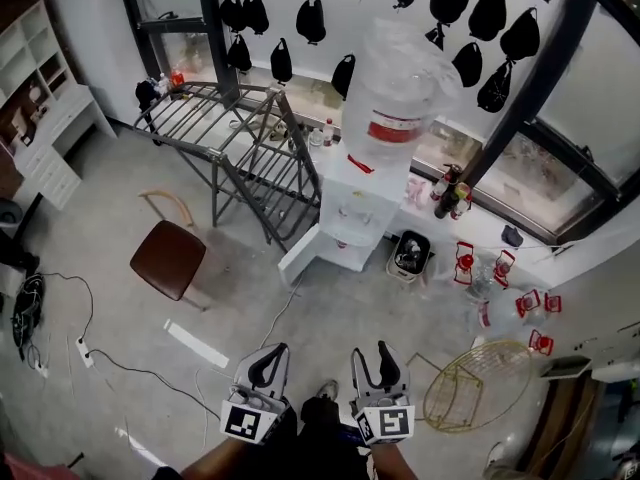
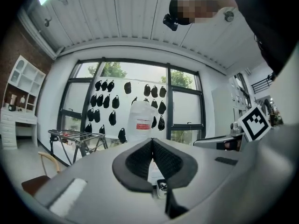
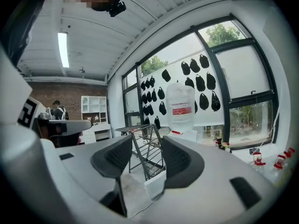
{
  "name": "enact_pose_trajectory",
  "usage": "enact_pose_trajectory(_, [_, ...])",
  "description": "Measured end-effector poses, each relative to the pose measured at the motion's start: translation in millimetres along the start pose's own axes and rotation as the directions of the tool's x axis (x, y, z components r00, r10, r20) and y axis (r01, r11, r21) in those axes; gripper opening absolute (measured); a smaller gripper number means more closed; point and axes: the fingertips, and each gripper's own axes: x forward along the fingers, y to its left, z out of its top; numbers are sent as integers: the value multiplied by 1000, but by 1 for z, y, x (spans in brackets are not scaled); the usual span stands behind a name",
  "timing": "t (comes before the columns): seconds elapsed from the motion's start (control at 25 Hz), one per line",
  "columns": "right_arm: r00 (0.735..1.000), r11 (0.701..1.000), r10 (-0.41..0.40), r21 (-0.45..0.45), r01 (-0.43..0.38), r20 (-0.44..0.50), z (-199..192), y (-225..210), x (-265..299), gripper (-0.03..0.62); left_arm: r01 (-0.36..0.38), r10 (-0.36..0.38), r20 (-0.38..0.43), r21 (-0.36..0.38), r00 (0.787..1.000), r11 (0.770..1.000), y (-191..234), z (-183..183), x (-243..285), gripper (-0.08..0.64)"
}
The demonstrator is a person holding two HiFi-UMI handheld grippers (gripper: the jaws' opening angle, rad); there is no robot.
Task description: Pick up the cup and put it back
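A grey concrete floor (image 1: pixel 100 218) runs up to a tall window hung with black caps. A water dispenser (image 1: pixel 345 230) with a big bottle (image 1: pixel 395 98) on top stands against that window. A drying rack (image 1: pixel 240 138) is to its left, and a chair (image 1: pixel 168 258) is nearer the person.

The left gripper (image 1: pixel 268 360) is held low and close to the body. Its pads meet at the tips and it holds nothing. The right gripper (image 1: pixel 380 358) is beside it with its jaws standing well apart. Only the rack and floor show between them.

No view shows the cup plainly. A faint pale shape in the dispenser's niche (image 1: pixel 352 213) may be it, well away from both grippers, but it is too small to be sure.

If that is the cup, it is probably light and thin-walled, easy to tip and easy to crush. Its material cannot be told from here. The safest hold is likely across the side wall, about mid-height, closing gently and squarely. The niche walls may crowd the jaws on the way in. If it holds water, it should be kept upright.
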Motion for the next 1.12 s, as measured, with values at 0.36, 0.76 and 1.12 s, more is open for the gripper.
enact_pose_trajectory(0.36, [997, 999, 47, -7, -48, -54, -51, -59, 101, 190, -24, 23, -59, -14, 998, 1000, 22, -57, 90, 6])
enact_pose_trajectory(0.76, [993, 997, 69, -32, -72, -94, -188, -109, 253, 187, 2, -3, -51, -25, 999, 1000, 79, -160, 198, 6])
enact_pose_trajectory(1.12, [981, 997, 76, -7, -78, -181, -406, -155, 363, 196, -14, 14, 1, -52, 1000, 999, 140, -322, 271, 6])
